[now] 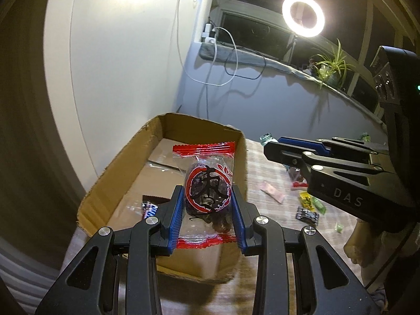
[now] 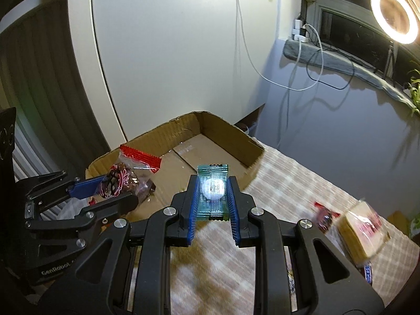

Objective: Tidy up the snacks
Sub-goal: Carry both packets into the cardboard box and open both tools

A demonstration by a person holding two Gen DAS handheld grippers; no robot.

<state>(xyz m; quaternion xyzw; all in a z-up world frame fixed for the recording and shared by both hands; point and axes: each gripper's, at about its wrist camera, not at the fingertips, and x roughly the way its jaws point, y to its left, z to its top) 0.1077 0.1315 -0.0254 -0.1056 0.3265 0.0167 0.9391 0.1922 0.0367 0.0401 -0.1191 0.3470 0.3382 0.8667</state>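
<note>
Over the cardboard box (image 1: 110,183) I hold my left tongs (image 1: 206,210), closed on a red-edged date packet (image 1: 207,191) above the box floor. My right tongs (image 2: 212,197) pinch a teal candy wrapper (image 2: 213,191) just short of the box's near wall. Both grips are on slick film, so a packet may slide out early, and the right one would land on the tabletop (image 2: 302,183). Only the left view shows 1 dark snack (image 1: 148,208) already inside; only the right view shows the wafer pack (image 2: 359,231) waiting.
</note>
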